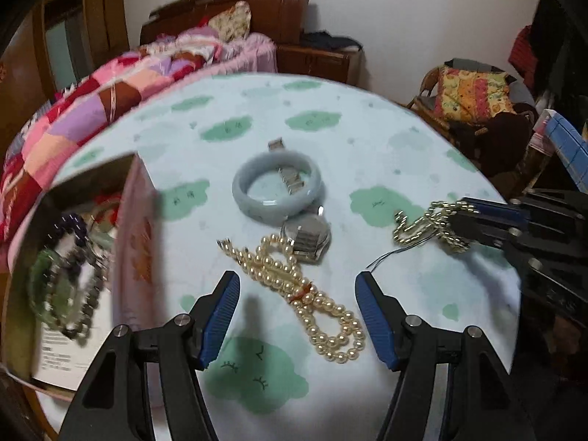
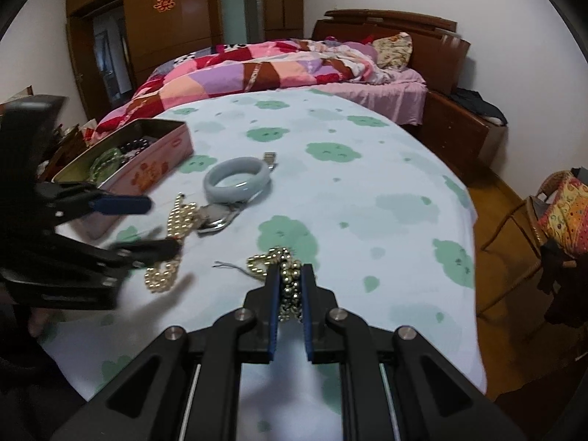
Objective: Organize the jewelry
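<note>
Right claw (image 2: 290, 275) clenched on limp gold bead strand (image 2: 288, 283); left claw (image 1: 297, 286) released above pearl necklace (image 1: 294, 286), slippery, best pinched mid-bunch beside the watch (image 1: 308, 237).

You're working in dim, warm indoor light with no window or lamp in view. Both fisheye views bend hard at the edges, with black corners. In your left wrist view the tin box (image 1: 92, 268) is smeared by motion blur; in your right wrist view the left gripper (image 2: 154, 224) is blurred too. Soft shadows fall under the jaws on the surface (image 1: 367, 147).
</note>
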{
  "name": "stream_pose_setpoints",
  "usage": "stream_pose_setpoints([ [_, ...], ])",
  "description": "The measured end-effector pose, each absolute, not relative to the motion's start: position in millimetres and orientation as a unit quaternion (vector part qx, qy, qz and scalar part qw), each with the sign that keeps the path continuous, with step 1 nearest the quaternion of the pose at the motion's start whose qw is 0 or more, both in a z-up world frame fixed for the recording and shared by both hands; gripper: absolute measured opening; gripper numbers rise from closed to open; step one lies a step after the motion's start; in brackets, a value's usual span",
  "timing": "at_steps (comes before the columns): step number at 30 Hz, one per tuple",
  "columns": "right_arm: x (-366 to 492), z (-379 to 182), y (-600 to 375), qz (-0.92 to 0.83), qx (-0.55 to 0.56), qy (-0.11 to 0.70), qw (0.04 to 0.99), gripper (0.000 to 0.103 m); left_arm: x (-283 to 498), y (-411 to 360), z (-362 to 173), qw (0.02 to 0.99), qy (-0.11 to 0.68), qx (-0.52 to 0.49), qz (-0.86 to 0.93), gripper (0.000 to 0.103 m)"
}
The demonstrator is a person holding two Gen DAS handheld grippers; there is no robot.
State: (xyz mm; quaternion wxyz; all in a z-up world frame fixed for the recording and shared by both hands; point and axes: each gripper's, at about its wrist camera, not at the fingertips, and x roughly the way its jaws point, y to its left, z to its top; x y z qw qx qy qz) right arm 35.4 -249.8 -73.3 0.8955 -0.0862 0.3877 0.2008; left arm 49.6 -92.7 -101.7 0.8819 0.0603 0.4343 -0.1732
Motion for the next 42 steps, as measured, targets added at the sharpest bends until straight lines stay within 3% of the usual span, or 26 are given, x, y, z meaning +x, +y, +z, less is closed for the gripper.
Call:
stream_pose_setpoints([
  [4,32,-73,-245,0.212,-0.086,0.385,0.894,0.013,55,-90,-111,0.875,0.448,0.046,-0.176,0.064],
  [6,30,-72,-244,0.215,-0.085,0.382,0.894,0.013,52,-91,-111,0.875,0.444,0.053,-0.184,0.047],
  [8,30,-70,-244,0.217,-0.084,0.38,0.895,0.013,48,-91,-110,0.872,0.443,0.055,-0.199,0.024],
  [11,28,-65,-244,0.219,-0.082,0.373,0.898,0.013,42,-85,-108,0.868,0.446,0.041,-0.216,0.015],
  [16,24,-53,-244,0.223,-0.074,0.356,0.904,0.013,26,-72,-92,0.879,0.423,0.031,-0.219,0.013],
  [17,23,-50,-243,0.224,-0.072,0.353,0.905,0.013,24,-69,-88,0.881,0.418,0.027,-0.219,0.001],
  [28,19,-25,-236,0.238,-0.062,0.328,0.912,0.013,23,-50,-58,0.901,0.38,0.005,-0.211,0.0],
  [30,20,-27,-236,0.236,-0.063,0.329,0.912,0.013,26,-55,-63,0.898,0.388,0.013,-0.207,0.01],
  [32,21,-29,-237,0.236,-0.062,0.332,0.911,0.013,28,-59,-68,0.898,0.394,0.017,-0.195,0.059],
  [34,22,-32,-238,0.237,-0.06,0.335,0.91,0.013,28,-60,-72,0.902,0.387,0.016,-0.19,0.074],
  [42,23,-37,-240,0.242,-0.051,0.344,0.906,0.013,29,-81,-97,0.889,0.414,0.076,-0.18,0.071],
])
